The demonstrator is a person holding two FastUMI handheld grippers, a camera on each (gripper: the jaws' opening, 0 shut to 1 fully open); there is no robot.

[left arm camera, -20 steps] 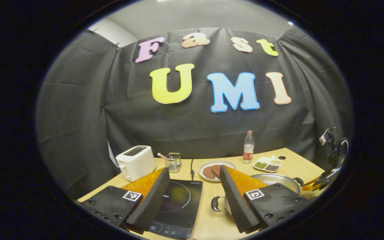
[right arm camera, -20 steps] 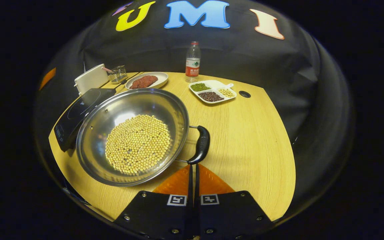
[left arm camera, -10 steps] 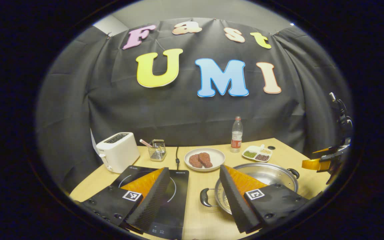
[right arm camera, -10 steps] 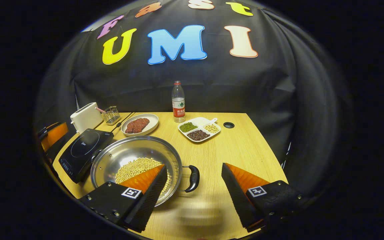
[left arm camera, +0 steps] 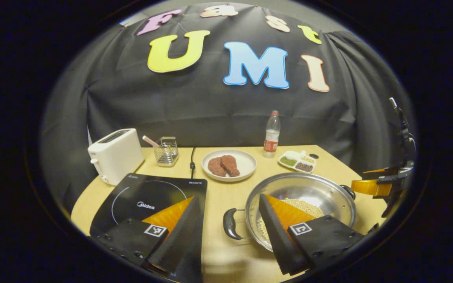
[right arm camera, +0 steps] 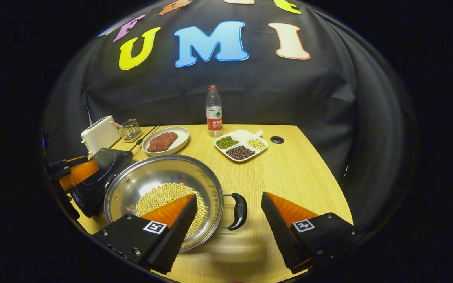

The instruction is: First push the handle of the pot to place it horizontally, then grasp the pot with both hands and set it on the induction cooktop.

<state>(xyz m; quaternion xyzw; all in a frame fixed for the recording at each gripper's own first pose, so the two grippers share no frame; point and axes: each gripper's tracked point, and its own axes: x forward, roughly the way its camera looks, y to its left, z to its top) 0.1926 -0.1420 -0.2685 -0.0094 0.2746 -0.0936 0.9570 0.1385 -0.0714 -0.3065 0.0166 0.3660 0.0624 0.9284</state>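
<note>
**Both grippers spread wide around the pot handles**

Left gripper view: the left gripper (left arm camera: 226, 232) sits at the bottom of the frame, fingers wide apart and holding nothing. The pot (left arm camera: 313, 192), with beans in it, is lower right on the table (left arm camera: 214, 196), and its near handle (left arm camera: 229, 224) lies in the gap between the fingers. The cooktop (left arm camera: 148, 196) is lower left, just beside the pot. Further back: a toaster (left arm camera: 115, 155), a plate of meat (left arm camera: 229, 165), a bottle (left arm camera: 271, 134) and a divided dish (left arm camera: 297, 161).

Right gripper view: the right gripper (right arm camera: 228, 232) is also spread open and empty at the bottom. The pot (right arm camera: 159, 181) fills the lower left, and its other handle (right arm camera: 238, 211) sits between the fingers, not touched. The left gripper (right arm camera: 73, 175) pokes in at the left edge over the cooktop (right arm camera: 106, 165).
</note>
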